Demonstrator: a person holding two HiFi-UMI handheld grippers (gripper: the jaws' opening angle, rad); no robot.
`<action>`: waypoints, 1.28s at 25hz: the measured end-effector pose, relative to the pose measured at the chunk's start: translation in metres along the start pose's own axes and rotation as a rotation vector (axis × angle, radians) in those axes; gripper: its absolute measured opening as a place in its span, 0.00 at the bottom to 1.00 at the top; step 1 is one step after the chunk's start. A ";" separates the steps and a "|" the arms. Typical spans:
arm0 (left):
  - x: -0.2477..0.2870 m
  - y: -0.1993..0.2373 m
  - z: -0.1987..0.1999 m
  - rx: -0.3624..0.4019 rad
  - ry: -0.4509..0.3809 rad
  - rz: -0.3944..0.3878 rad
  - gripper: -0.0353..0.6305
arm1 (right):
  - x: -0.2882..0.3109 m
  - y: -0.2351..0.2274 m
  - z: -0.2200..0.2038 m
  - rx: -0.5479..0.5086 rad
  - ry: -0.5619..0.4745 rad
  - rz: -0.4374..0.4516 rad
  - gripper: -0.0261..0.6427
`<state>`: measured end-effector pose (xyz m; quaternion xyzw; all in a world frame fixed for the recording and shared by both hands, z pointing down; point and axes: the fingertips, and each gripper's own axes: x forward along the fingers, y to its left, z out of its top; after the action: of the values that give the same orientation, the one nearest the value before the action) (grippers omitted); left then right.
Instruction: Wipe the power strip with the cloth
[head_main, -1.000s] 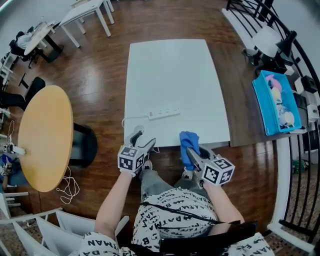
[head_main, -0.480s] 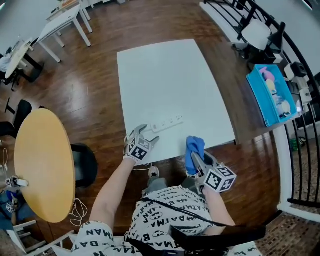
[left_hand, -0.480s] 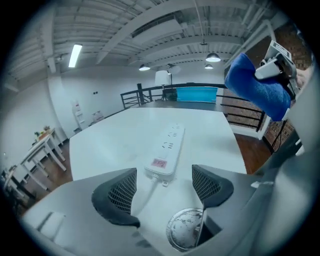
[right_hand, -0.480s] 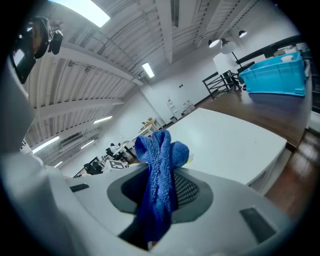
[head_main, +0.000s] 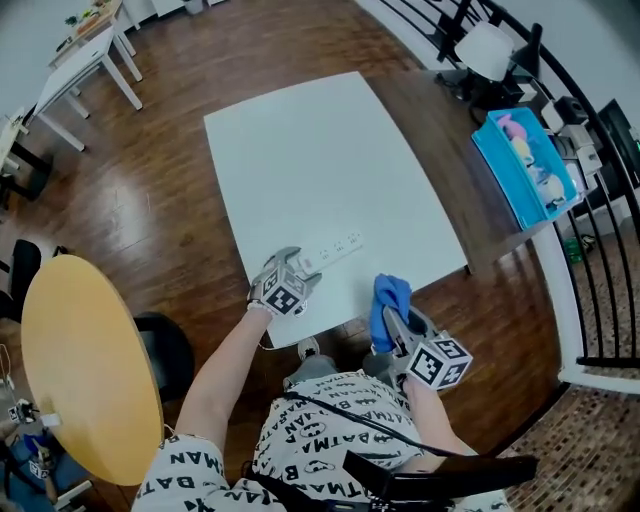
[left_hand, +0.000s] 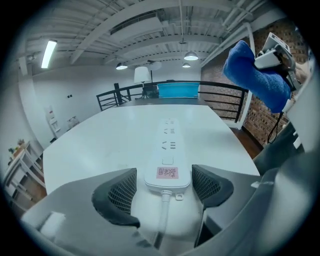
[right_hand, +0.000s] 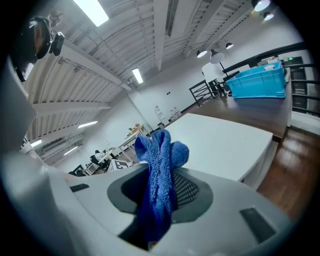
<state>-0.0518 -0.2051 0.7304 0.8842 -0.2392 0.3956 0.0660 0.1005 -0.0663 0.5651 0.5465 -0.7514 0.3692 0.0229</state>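
Counter (head_main: 320, 150): white, rectangular, on a dark wood floor (head_main: 180, 190). It is bare apart from the strip.

Power strip (head_main: 334, 247): white, lying flat on the counter close to the near edge, slanted in the head view. In the left gripper view the power strip (left_hand: 167, 150) runs straight away from the camera. A pink label sits at its near end, with socket faces further along.

Cable (left_hand: 161, 217): white, leaves the near end of the strip and runs down between the claw's pads toward the camera.

Left claw (head_main: 298, 268): at the strip's cable end. In its own view the left claw (left_hand: 167, 186) has its pads spread wide, and they have just been opening. The strip's near end sits between the pads with a gap on each side, so neither pad presses on it.

Right claw (head_main: 392, 318): at the counter's near edge, right of the strip and apart from it. In its own view the right claw (right_hand: 161, 192) is pinching the cloth.

Cloth (right_hand: 159, 170): blue, fluffy, bunched, and standing up out of the pads. From above the cloth (head_main: 390, 296) is clear of the strip. It also shows at upper right in the left gripper view (left_hand: 255, 75).

Surroundings: blue bin (head_main: 525, 165) on a dark surface to the right; round wooden table (head_main: 85, 370) to the left.
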 end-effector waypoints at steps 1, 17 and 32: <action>0.002 0.000 0.000 0.002 -0.003 -0.011 0.58 | 0.000 -0.001 0.000 0.001 -0.002 -0.009 0.22; 0.003 -0.011 0.007 -0.021 -0.048 -0.089 0.47 | 0.020 0.005 0.009 -0.036 0.031 -0.006 0.22; -0.094 -0.026 0.074 -0.063 -0.158 0.198 0.47 | 0.059 0.067 0.040 -0.531 0.290 0.326 0.22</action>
<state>-0.0440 -0.1702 0.6133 0.8823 -0.3419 0.3216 0.0352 0.0355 -0.1279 0.5260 0.3363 -0.8875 0.2333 0.2116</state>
